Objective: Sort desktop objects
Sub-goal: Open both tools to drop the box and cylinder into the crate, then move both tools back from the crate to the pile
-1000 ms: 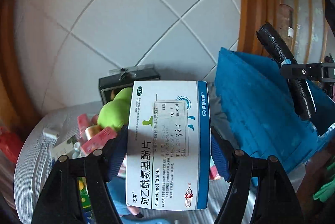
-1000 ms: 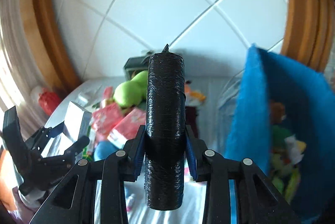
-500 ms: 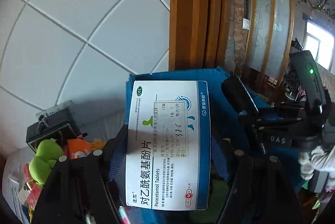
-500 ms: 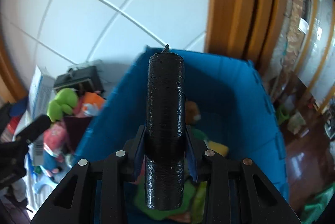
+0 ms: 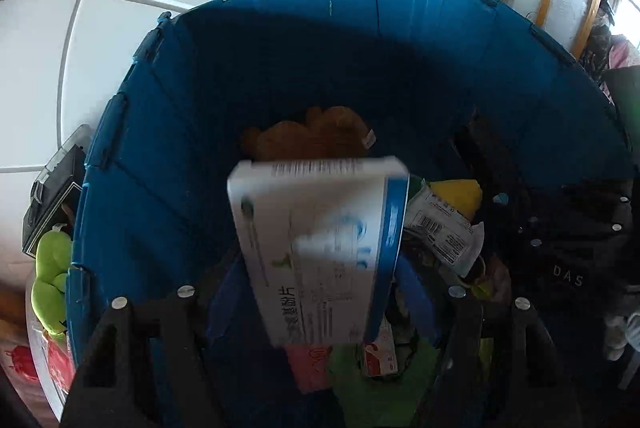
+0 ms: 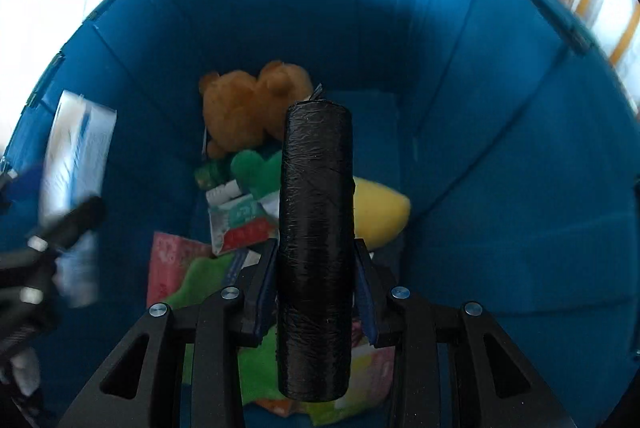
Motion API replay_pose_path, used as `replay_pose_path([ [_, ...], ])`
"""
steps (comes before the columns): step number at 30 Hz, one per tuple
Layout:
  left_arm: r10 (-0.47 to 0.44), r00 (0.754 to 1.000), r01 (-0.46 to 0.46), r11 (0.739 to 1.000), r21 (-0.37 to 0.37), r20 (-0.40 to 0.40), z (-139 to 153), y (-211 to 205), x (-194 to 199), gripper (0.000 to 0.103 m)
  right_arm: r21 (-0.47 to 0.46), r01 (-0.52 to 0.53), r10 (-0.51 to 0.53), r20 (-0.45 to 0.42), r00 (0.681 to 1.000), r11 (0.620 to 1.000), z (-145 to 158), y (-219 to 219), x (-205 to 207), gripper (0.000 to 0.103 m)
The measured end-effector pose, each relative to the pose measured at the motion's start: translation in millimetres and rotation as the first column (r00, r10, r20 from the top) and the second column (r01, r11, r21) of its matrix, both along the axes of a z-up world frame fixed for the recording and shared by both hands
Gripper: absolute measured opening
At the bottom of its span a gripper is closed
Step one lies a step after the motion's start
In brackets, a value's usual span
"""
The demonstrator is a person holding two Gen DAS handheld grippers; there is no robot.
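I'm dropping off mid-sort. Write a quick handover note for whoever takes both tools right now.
Left tool: over the blue bin, white medicine box between its fingers, tilted and blurred. Grip unclear; it may be slipping out.
Right tool: shut on the black roll, above the bin.
Done: brown plush, yellow toy and packets lie in the bin.
Left: get box and roll into the bin, then fetch the green plush outside its left wall.
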State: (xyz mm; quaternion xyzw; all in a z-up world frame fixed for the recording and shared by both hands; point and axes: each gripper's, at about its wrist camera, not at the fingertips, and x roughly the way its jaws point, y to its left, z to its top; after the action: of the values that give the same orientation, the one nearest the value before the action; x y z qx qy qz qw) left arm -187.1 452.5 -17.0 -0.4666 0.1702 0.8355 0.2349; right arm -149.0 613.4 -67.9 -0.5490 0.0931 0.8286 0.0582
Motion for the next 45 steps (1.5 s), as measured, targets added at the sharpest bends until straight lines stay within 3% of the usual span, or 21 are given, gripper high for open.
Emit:
replay_pose_path([
  [3, -0.001, 1.0, 0.002, 0.999, 0.032, -0.02, 5, -3, 4, 0.071, 0.042, -0.012, 0.016, -0.088, 0.996, 0.999, 19, -7, 5, 0.034],
  [7, 0.017, 0.998, -0.013, 0.998, 0.058, -0.067, 11, -13, 8, 0.074, 0.065, 0.026, -0.006, -0.286, 0.958, 0.998, 49, -3, 20, 0.038],
  [9, 0.042, 0.996, -0.039, 0.998, 0.041, -0.077, 9, -13, -2, 0.08, 0.045, 0.063, -0.043, -0.352, 0.935, 0.997, 60, 2, 25, 0.087],
  [10, 0.046, 0.997, -0.044, 0.998, 0.039, -0.068, 6, -12, -5, 0.08, 0.049, 0.074, -0.051, -0.37, 0.928, 0.996, 63, 4, 26, 0.1],
  [11, 0.049, 0.997, -0.047, 0.998, 0.043, -0.055, 6, -13, -6, 0.08, 0.055, 0.077, -0.052, -0.368, 0.928, 0.995, 63, 5, 26, 0.103],
  [18, 0.034, 0.999, -0.033, 0.999, 0.012, -0.036, 2, -9, -12, 0.08, 0.082, 0.001, 0.016, -0.208, 0.978, 0.997, 23, -5, 2, 0.103],
  [23, 0.016, 0.999, -0.016, 1.0, 0.005, -0.029, -1, -6, -10, 0.08, 0.024, 0.015, -0.012, -0.107, 0.994, 1.0, 10, 5, 0, 0.103],
  [37, 0.013, 1.0, -0.013, 1.0, -0.005, -0.028, -2, -5, -9, 0.08, -0.012, 0.038, -0.038, -0.004, 0.999, 0.999, -5, 8, -8, 0.103],
  [45, 0.013, 0.998, -0.01, 0.999, 0.043, -0.057, 8, -8, -2, 0.08, -0.011, 0.036, -0.036, -0.014, 0.999, 0.999, -1, 6, -7, 0.103],
])
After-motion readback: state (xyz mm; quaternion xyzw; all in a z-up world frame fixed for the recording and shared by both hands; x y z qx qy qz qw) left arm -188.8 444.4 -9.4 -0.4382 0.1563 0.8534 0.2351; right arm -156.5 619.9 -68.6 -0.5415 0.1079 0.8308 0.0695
